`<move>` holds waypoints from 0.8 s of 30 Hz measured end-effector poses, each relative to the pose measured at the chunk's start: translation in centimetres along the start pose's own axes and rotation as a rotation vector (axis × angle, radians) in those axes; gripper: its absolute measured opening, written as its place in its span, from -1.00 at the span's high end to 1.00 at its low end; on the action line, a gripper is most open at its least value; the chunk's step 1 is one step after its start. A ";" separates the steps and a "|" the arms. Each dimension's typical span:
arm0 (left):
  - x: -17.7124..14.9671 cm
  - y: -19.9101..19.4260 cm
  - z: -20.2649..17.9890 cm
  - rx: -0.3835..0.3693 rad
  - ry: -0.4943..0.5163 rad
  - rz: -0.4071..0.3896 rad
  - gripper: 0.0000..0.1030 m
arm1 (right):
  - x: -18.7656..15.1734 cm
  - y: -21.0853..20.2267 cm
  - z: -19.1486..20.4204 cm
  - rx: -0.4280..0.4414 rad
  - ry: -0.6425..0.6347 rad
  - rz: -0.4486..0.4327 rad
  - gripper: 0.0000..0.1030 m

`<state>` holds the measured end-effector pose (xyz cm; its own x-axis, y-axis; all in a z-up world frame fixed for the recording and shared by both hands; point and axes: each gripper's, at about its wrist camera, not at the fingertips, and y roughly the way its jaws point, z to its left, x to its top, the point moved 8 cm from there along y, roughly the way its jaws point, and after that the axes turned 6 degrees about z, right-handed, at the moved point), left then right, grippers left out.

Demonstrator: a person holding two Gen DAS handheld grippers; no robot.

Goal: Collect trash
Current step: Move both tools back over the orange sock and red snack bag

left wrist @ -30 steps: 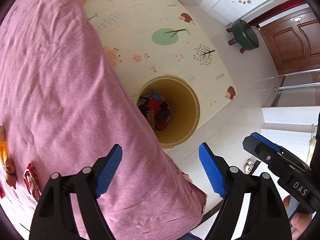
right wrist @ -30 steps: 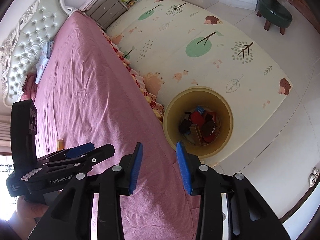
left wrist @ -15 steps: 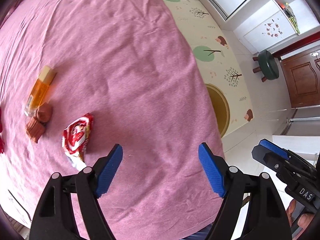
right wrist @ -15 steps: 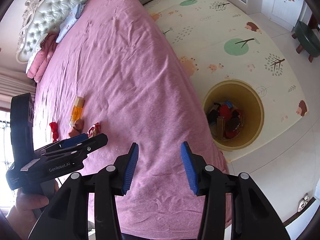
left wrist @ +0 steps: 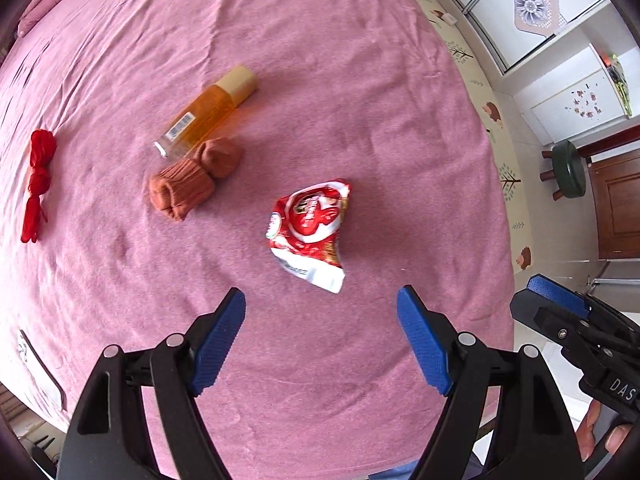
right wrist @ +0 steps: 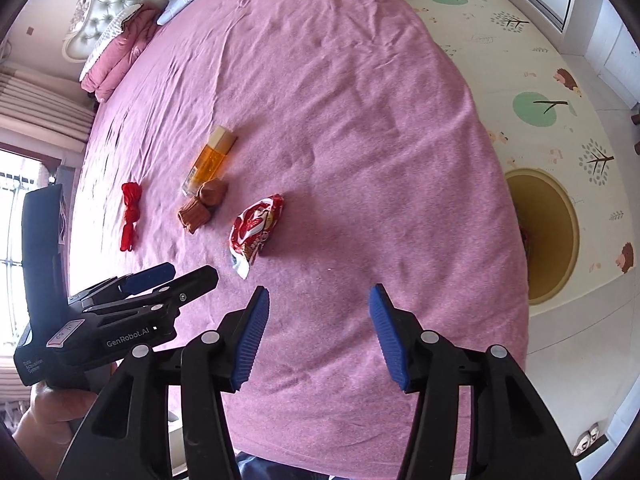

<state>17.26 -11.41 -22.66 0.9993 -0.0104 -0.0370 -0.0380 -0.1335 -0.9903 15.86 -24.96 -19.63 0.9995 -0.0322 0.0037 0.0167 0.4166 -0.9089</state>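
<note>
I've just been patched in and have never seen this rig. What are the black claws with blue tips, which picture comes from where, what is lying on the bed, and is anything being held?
No robot arm here: a person holds a two-finger clamp in each hand, with a fisheye camera on each looking along its fingers. One picture is from the left gripper, the other from the right gripper; each also shows the other tool at its edge. Both are open and hold nothing; the right one's jaws have just been opening. On the pink bedspread lie a crumpled red snack wrapper, a rolled brown sock touching an orange bottle, and a red bundle further out. A yellow bin stands on the floor beside the bed.
</note>
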 end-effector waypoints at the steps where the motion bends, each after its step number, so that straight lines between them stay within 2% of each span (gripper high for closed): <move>1: 0.0 0.0 0.8 0.000 -0.009 0.003 -0.51 | 0.2 0.4 0.6 -0.001 -0.003 0.004 0.01; 11: 1.3 0.9 6.0 0.008 -0.023 0.033 -0.51 | 1.5 3.6 3.5 -0.014 0.016 0.033 0.00; 24: 4.2 3.5 9.9 0.017 0.007 0.089 -0.51 | 3.2 8.3 5.0 -0.030 0.057 0.107 0.00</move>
<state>21.40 -2.11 -27.58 0.9919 -0.0287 -0.1239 -0.1264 -0.1148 -0.9853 19.35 -17.12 -25.06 0.9923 -0.0410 -0.1167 -0.0913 0.3926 -0.9152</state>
